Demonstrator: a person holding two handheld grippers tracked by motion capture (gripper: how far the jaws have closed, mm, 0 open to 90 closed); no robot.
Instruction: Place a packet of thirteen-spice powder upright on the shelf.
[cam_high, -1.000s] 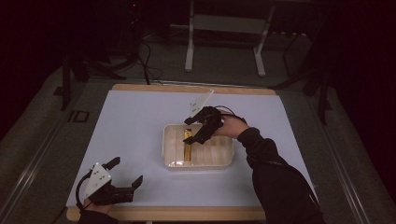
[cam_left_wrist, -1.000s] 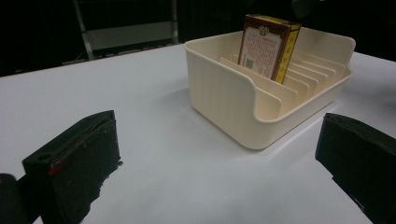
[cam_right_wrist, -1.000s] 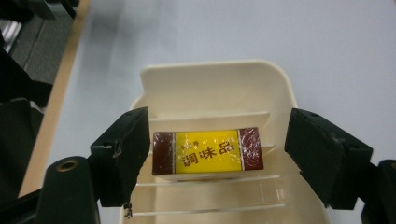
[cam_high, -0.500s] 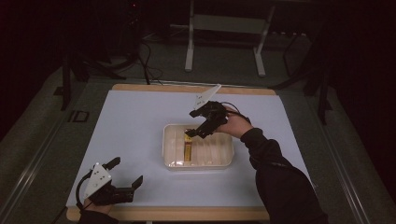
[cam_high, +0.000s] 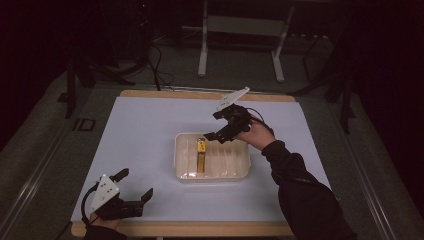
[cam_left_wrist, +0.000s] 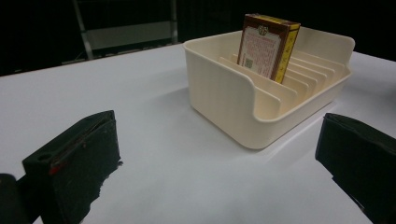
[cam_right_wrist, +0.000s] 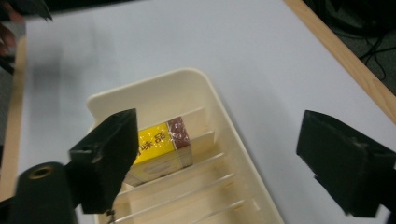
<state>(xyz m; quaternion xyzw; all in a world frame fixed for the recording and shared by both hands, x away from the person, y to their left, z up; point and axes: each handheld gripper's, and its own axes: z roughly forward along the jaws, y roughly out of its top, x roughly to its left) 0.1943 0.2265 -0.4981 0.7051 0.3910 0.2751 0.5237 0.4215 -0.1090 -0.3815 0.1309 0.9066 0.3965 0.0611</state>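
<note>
Moved: since the earlier frames the right gripper (cam_high: 218, 126) has lifted off the box (cam_high: 201, 155) and drawn back toward the far right of the tray (cam_high: 240, 170); its fingers have just been opening, with nothing between them now.
Right gripper fingers: wide apart, hovering above the far end of the tray; in the right gripper view the box sits below, behind the left finger (cam_right_wrist: 109, 156), untouched.
Left gripper: one, the left gripper (cam_high: 134, 189), low at the near left corner of the surface, well apart from the tray, unchanged from before.
Left gripper fingers: wide, empty, with bare surface between them in the left gripper view.
Boxes: one, a slim yellow and dark red carton, standing on edge in a slot of the tray toward the tray's left side; in the left gripper view (cam_left_wrist: 268, 44) it rises above the rim.
Trays: one, cream plastic, rectangular, with a row of thin divider ribs forming slots; all other slots are unfilled.
Hands: two, one on each gripper; the right arm wears a dark sleeve (cam_high: 305, 195).
Surface: one white surface (cam_high: 145, 130) with a wooden edge showing at the far and near sides; the tray lies near its middle.
Room: dark, with a grey floor, a white metal stand (cam_high: 240, 45) beyond the far edge, and cables (cam_high: 160, 65) trailing on the floor.
</note>
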